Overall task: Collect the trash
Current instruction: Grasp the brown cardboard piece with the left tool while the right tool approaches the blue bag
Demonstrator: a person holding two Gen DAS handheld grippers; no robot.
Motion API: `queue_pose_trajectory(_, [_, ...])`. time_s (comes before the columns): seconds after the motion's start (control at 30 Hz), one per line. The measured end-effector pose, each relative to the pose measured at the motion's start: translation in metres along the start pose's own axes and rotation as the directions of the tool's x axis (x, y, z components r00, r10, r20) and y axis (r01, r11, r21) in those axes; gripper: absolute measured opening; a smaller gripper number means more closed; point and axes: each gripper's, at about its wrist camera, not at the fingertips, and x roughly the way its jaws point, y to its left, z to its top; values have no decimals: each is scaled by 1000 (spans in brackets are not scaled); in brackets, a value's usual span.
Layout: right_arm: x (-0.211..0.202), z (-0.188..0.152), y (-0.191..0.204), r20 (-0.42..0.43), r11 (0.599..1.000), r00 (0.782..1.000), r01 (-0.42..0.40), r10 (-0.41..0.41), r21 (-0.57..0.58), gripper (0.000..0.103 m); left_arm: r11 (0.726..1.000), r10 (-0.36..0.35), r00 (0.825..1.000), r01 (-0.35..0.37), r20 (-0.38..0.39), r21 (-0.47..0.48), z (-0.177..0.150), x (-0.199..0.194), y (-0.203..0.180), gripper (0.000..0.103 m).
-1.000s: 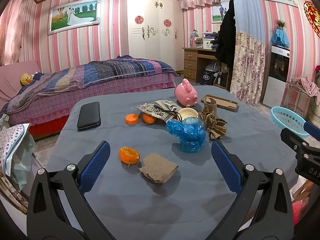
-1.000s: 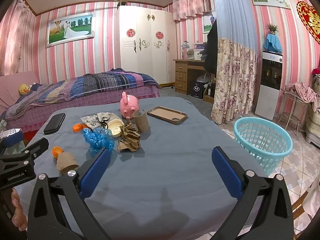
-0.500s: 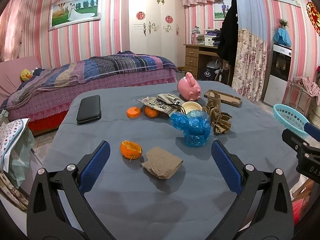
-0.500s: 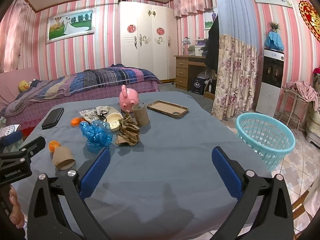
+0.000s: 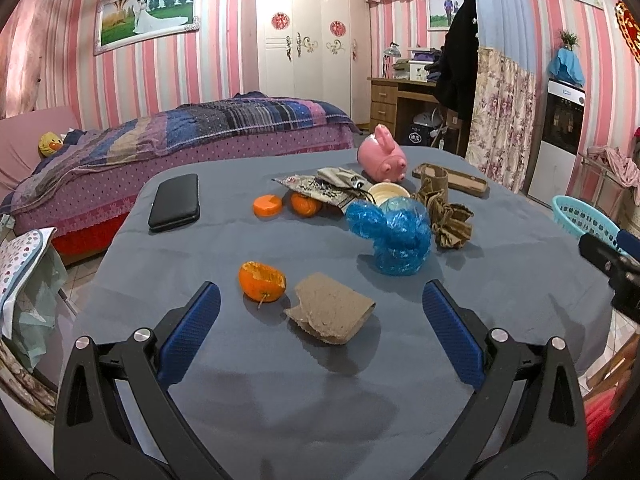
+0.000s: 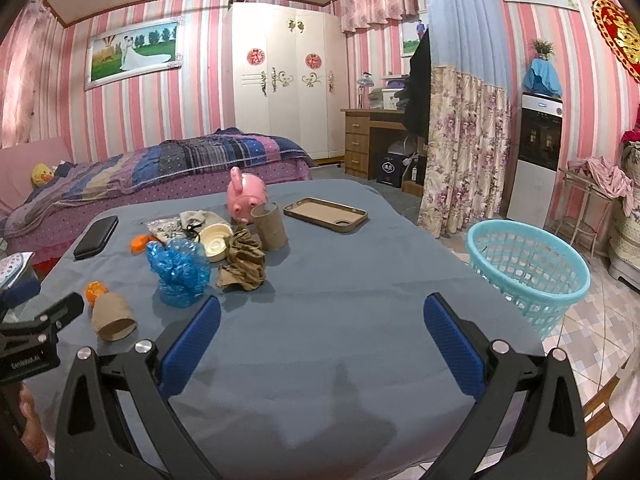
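Trash lies on the grey-blue table [image 5: 280, 392]: a flattened cardboard tube [image 5: 330, 313], a half orange peel [image 5: 262, 281], a crumpled blue plastic bag [image 5: 394, 236], crumpled brown paper [image 5: 450, 224] and an upright cardboard tube [image 6: 271, 227]. My left gripper [image 5: 320, 328] is open, its fingers either side of the flattened tube, just short of it. My right gripper [image 6: 320, 336] is open and empty over bare table. A turquoise basket [image 6: 528, 266] stands on the floor to the right.
A black phone [image 5: 175, 202], a pink pig toy [image 5: 382, 158], a phone case [image 6: 325, 215], a cream lid [image 6: 216, 240], a pouch [image 5: 320, 188] and orange pieces [image 5: 267, 205] also lie on the table. A bed [image 5: 180, 136] stands behind.
Both grippers have crept forward a little; the trash looks slightly nearer. Nothing was taken hold of.
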Motion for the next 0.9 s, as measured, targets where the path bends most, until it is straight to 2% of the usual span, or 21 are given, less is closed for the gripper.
queue_pose_trajectory(0.3, [10,4,-7,-12,1000,1000,15,-15,23,99,1000,7,999,-8,-37,-11,-5,17,3,98])
queue_pose_trajectory(0.43, [16,7,-10,-15,1000,1000,1,0,27,99,1000,-21,998,20,-66,-18,-6,31,4,98])
queue_pose_trajectory(0.53, [24,10,-9,-53,999,998,39,-39,7,99,999,-35,993,34,-115,-13,-7,47,2,98])
queue_pose_trajectory(0.63, [30,13,-13,-73,1000,997,16,-14,24,99,999,-51,985,47,-166,-26,-5,61,3,97])
queue_pose_trajectory(0.7, [33,14,-14,-76,999,997,29,-27,21,99,997,-68,982,62,-178,-43,-1,67,4,97])
queue_pose_trajectory(0.73, [36,15,-15,-81,999,996,35,-34,16,99,997,-66,981,59,-185,-43,0,70,4,96])
queue_pose_trajectory(0.8, [40,14,-16,-93,999,995,31,-30,13,99,997,-70,974,63,-215,-37,3,79,2,87])
queue_pose_trajectory(0.87, [41,12,-16,-99,999,994,35,-34,7,99,997,-75,966,69,-246,-36,2,85,-1,72])
queue_pose_trajectory(0.9, [42,11,-16,-102,999,994,40,-39,-2,99,997,-73,963,69,-260,-26,1,88,-4,69])
